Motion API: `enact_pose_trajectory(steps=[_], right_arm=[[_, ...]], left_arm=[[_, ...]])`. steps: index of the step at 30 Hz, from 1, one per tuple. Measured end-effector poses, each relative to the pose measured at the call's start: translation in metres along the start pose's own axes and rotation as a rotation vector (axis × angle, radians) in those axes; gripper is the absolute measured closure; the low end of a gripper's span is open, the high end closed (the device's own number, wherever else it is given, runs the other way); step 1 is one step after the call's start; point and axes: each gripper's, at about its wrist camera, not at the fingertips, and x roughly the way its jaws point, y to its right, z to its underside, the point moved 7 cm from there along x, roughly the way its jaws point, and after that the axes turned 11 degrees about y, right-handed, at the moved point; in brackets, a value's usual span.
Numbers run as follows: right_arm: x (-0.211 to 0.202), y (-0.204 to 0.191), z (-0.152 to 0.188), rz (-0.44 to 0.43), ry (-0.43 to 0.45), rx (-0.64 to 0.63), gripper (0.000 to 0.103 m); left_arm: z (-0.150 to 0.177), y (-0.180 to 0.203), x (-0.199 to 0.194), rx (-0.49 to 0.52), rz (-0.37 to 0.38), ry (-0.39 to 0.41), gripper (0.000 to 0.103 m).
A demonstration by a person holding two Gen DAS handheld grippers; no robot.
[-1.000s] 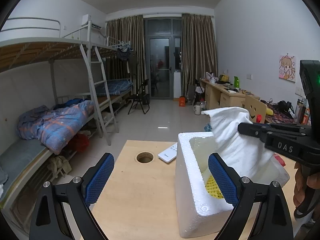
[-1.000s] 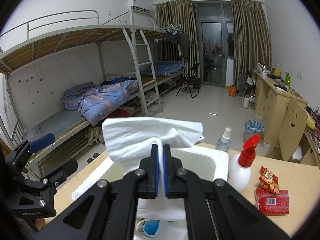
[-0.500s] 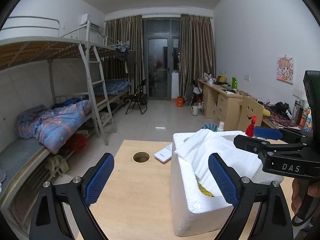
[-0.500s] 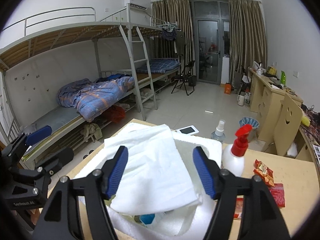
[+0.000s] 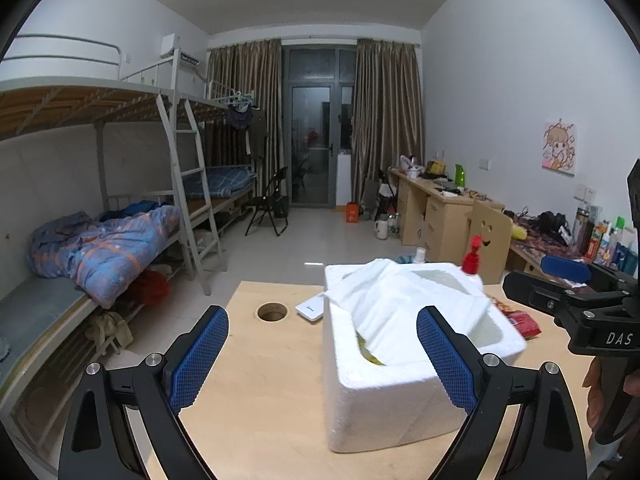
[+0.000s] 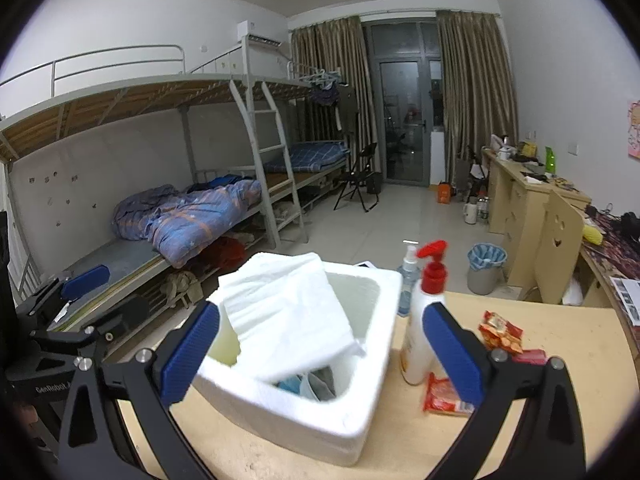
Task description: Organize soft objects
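Since the earlier frame our right gripper (image 6: 320, 348) has let go of the white towel (image 6: 288, 316): its jaws have just been opening and now stand wide, with nothing pressed between the pads. The towel has dropped from hanging above the foam box (image 6: 360, 412) to lying draped over the box's far rim, part inside, part spilling over. Our left gripper (image 5: 322, 356) hovers open and empty just this side of the box. We judge the towel light, limp and easy to crumple, so we would pinch a folded edge or a bunched corner at the box rim. The box itself looks light and could slide if we tug.
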Motion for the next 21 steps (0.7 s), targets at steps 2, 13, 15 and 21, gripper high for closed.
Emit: enact_pose_trajectory(steps=[2,13,15,21], right_arm=[[-0.009,0.002,0.000,0.008,0.010,0.003,0.000],[-0.072,0.013,-0.003,0.052,0.114,0.027,0.000],[-0.085,0.013,-0.002,0.062,0.137,0.024,0.000],[-0.123,0.012,-0.005,0.104,0.222,0.010,0.000]], left_arm=[[-0.002,0.003,-0.012,-0.002,-0.001,0.017,0.008],[-0.007,0.017,-0.064,0.005,-0.016,0.079,0.008],[-0.009,0.022,-0.074,0.008,-0.014,0.095,0.007],[-0.014,0.034,-0.100,0.016,-0.020,0.154,0.000]])
